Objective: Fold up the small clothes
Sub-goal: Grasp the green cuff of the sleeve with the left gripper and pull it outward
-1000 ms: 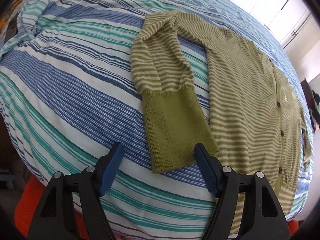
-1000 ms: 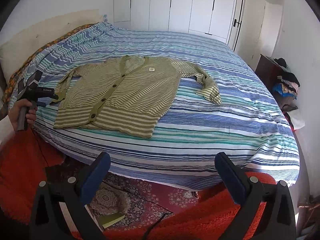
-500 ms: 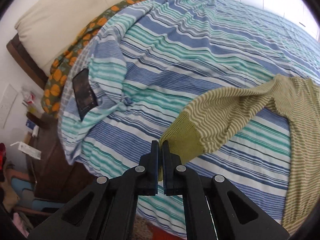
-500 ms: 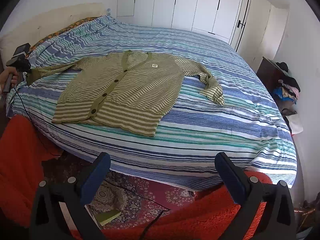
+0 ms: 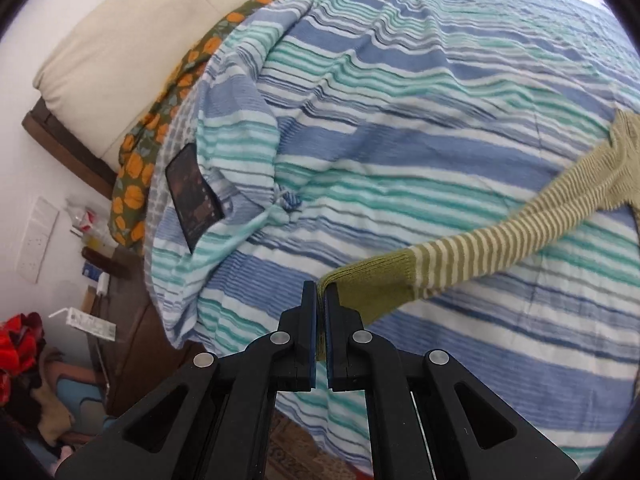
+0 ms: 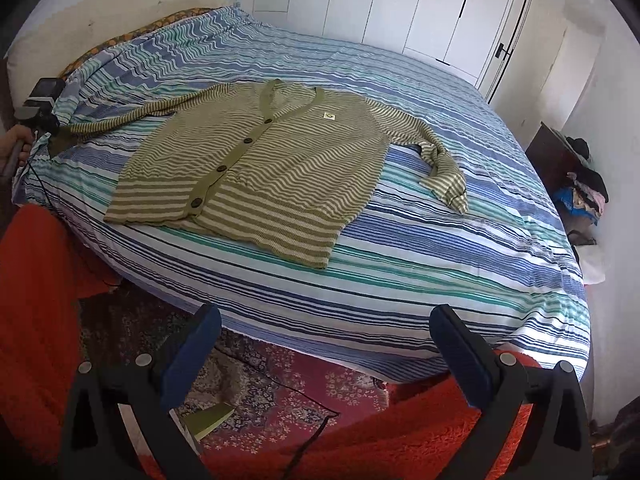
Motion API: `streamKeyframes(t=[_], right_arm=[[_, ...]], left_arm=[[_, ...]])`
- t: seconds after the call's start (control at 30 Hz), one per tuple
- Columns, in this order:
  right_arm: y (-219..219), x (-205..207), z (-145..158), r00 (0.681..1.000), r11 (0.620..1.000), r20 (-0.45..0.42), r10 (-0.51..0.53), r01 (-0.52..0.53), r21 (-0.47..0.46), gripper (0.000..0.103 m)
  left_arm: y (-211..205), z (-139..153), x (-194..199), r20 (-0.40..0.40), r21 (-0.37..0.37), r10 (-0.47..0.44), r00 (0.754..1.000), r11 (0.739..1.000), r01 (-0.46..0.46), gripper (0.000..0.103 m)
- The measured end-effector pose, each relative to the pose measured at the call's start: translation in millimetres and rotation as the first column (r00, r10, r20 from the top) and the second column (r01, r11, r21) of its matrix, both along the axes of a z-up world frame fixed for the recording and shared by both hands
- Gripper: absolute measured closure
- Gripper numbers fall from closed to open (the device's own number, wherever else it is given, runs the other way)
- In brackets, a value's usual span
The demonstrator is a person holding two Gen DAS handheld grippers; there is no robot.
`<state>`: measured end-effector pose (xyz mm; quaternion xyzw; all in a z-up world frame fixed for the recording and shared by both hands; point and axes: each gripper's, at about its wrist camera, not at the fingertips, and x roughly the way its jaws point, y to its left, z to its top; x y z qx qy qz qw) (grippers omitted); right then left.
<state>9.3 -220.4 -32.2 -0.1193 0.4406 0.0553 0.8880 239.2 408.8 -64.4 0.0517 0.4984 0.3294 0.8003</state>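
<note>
Left gripper (image 5: pixel 319 300) clamping solid green cuff (image 5: pixel 372 284) of striped cardigan (image 6: pixel 256 168), jaws pinched tight on knit. Sleeve (image 5: pixel 520 228) stretching out taut from cuff across striped bedspread (image 5: pixel 400 80), off toward bed's side edge. Cardigan body lying flat, buttoned, front up, in middle of bed; other sleeve (image 6: pixel 444 172) lying bent on far side. Right gripper (image 6: pixel 324 356) hanging wide open over rug (image 6: pixel 260 384) at bed's near edge, holding nothing.
</note>
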Motion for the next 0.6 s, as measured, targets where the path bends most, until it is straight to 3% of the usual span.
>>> streamKeyframes(t=[0.07, 0.13, 0.17, 0.2, 0.27, 0.43, 0.6], right_arm=[[3, 2, -1, 1.000, 1.000, -0.008, 0.001, -0.001, -0.010, 0.000], [6, 3, -2, 1.000, 1.000, -0.015, 0.004, -0.004, -0.017, 0.000], [7, 4, -2, 1.000, 1.000, -0.016, 0.002, -0.003, -0.021, 0.000], [8, 3, -1, 1.000, 1.000, -0.014, -0.002, 0.001, -0.025, 0.000], [9, 1, 0, 1.000, 0.999, -0.007, -0.009, 0.009, -0.034, 0.000], [3, 2, -3, 1.000, 0.999, -0.020, -0.023, 0.022, -0.030, 0.000], [-2, 12, -16, 0.997, 1.000, -0.077, -0.001, 0.003, 0.026, 0.000]], left_arm=[[34, 19, 28, 0.048, -0.029, 0.099, 0.994, 0.995, -0.098, 0.101], [71, 21, 45, 0.064, -0.083, 0.233, 0.970, 0.970, -0.228, 0.095], [86, 13, 50, 0.027, -0.116, 0.295, 0.955, 0.950, -0.291, 0.086], [97, -1, 53, -0.037, -0.146, 0.344, 0.938, 0.927, -0.345, 0.068], [104, -24, 46, -0.100, -0.162, 0.385, 0.917, 0.903, -0.397, 0.055], [64, -60, 4, -0.094, -0.105, 0.288, 0.953, 0.949, -0.297, 0.051], [-28, -57, -41, -0.045, -0.078, 0.085, 0.995, 0.993, -0.089, 0.040]])
